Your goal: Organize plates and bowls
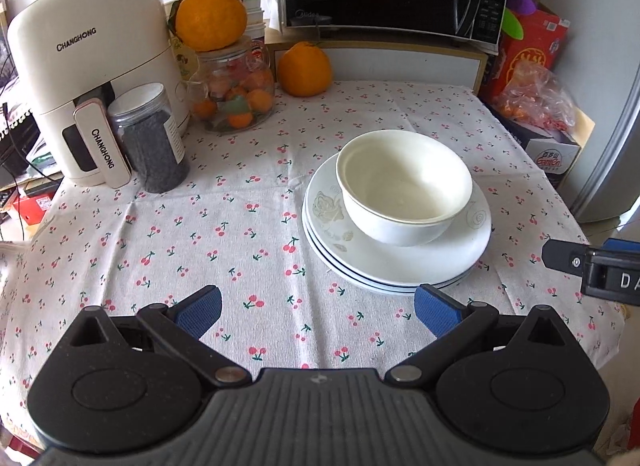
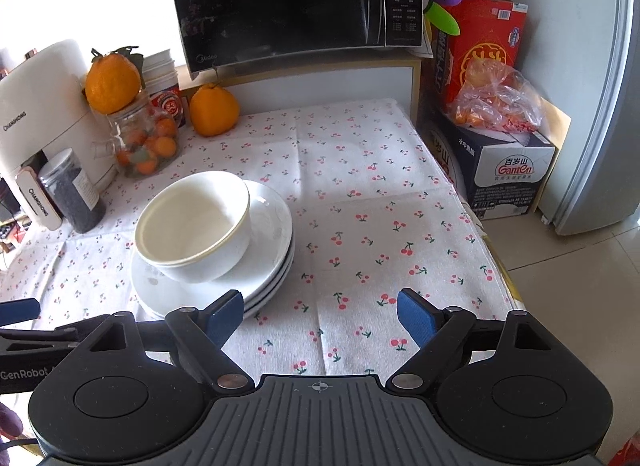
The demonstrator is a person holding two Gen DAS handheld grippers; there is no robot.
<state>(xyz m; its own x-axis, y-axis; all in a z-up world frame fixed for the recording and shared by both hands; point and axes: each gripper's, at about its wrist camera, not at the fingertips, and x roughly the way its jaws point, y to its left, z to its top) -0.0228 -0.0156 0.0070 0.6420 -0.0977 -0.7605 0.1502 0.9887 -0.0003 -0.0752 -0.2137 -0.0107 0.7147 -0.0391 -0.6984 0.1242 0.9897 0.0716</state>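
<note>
Here, at the bottom of each frame, the left gripper (image 1: 318, 312) and right gripper (image 2: 320, 320) are seen spread wide and empty above the cherry-print desk (image 1: 224, 234). Beyond them, nested bowls (image 1: 404, 185) are stacked on plates (image 1: 396, 262) at mid-frame. Stacking appears finished; only withdrawal seems called for next.

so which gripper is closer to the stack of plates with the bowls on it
Hard to call; right, slightly. The right gripper has its left pad overlapping the plate stack's near rim. The left gripper sits just short of it, stack ahead and to its right. Both open, empty.
</note>
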